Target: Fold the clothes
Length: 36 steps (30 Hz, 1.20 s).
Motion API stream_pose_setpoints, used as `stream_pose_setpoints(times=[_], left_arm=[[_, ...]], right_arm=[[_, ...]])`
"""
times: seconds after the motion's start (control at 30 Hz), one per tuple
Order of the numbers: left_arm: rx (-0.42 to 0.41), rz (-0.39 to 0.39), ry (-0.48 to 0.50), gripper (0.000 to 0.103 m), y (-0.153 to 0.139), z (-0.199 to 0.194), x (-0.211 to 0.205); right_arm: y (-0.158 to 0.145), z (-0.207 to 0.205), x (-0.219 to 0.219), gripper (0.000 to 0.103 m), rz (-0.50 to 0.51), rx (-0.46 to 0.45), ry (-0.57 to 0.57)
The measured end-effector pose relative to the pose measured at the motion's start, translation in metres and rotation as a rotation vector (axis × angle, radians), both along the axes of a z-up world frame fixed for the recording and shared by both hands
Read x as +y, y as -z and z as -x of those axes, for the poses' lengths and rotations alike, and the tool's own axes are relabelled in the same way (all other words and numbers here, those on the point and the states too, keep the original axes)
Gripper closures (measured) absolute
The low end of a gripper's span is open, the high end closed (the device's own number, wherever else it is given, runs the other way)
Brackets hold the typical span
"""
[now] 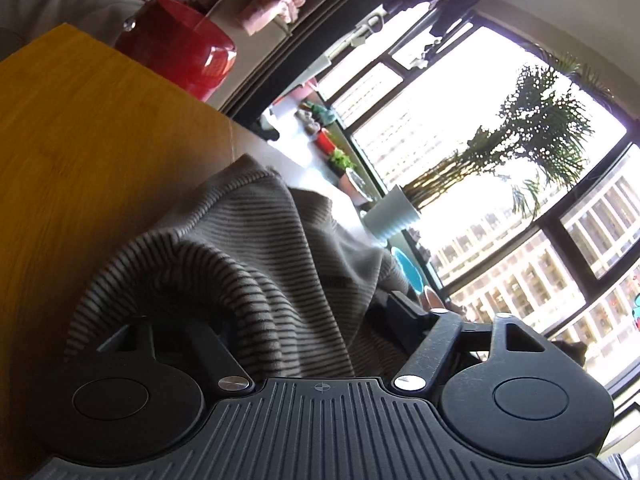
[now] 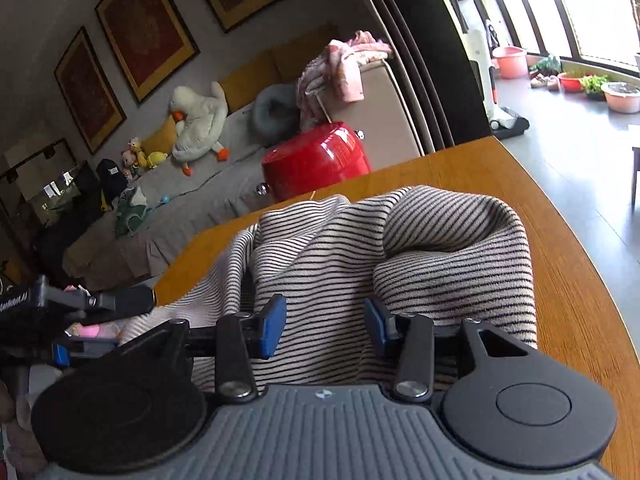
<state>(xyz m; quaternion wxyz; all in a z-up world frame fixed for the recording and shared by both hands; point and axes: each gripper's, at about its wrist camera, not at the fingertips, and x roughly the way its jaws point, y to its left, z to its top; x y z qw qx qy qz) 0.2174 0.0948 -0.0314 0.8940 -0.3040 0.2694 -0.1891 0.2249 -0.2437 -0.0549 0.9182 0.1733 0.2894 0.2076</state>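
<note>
A striped beige-and-black garment [image 1: 256,248] lies bunched on the wooden table [image 1: 80,140]. In the left wrist view it drapes over my left gripper [image 1: 304,320] and hides the fingertips, so I cannot tell how the jaws stand. In the right wrist view the same garment [image 2: 400,248] lies rumpled on the table [image 2: 568,280]. My right gripper [image 2: 325,326] is open, its blue pads [image 2: 272,326] apart, with striped cloth between and under them. The left gripper [image 2: 100,300] shows at the left edge of the right wrist view.
A red round stool [image 2: 316,160] stands beyond the table's far edge; it also shows in the left wrist view [image 1: 180,48]. A sofa [image 2: 240,128] with toys and pink clothes is behind. Potted plants [image 1: 500,160] and windows lie toward the balcony.
</note>
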Motion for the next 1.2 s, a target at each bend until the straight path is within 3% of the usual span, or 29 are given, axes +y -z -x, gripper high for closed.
stream_pose_setpoints(times=[0.13,0.33,0.5,0.63,0.73,0.83,0.87,0.9,0.93,1.07,1.2], left_arm=[[-0.043,-0.045,-0.066,0.058,-0.013,-0.008,0.005],[-0.032,-0.062,-0.171,0.066,-0.019,-0.007,0.034],[0.024,-0.098,-0.173,0.057,0.01,0.0,0.043],[0.002,-0.077,-0.186,0.056,0.02,0.01,0.049],[-0.022,-0.074,-0.189,0.056,0.023,0.016,0.051],[-0.04,-0.073,-0.181,0.054,0.025,0.021,0.052],[-0.044,-0.068,-0.177,0.053,0.026,0.022,0.052],[-0.043,-0.059,-0.174,0.052,0.027,0.022,0.054],[-0.043,-0.05,-0.171,0.052,0.028,0.021,0.056],[-0.036,-0.048,-0.189,0.052,0.03,0.023,0.062],[-0.016,-0.026,-0.214,0.051,0.033,0.022,0.072]], right_arm=[[0.0,-0.004,-0.002,0.06,0.057,0.022,0.009],[-0.002,-0.002,-0.014,0.062,0.142,0.045,0.039],[-0.047,-0.002,0.012,0.065,0.294,-0.097,-0.066],[-0.077,-0.039,0.049,0.067,0.341,-0.138,-0.185],[-0.07,-0.08,0.086,0.064,0.386,-0.121,-0.253],[-0.048,-0.116,0.119,0.058,0.411,-0.037,-0.3],[-0.038,-0.127,0.13,0.06,0.423,-0.002,-0.315],[-0.031,-0.134,0.139,0.084,0.445,0.02,-0.327],[-0.031,-0.137,0.148,0.095,0.477,0.008,-0.334],[-0.053,-0.14,0.169,0.095,0.524,-0.137,-0.345],[-0.052,-0.155,0.181,0.094,0.664,-0.206,-0.34]])
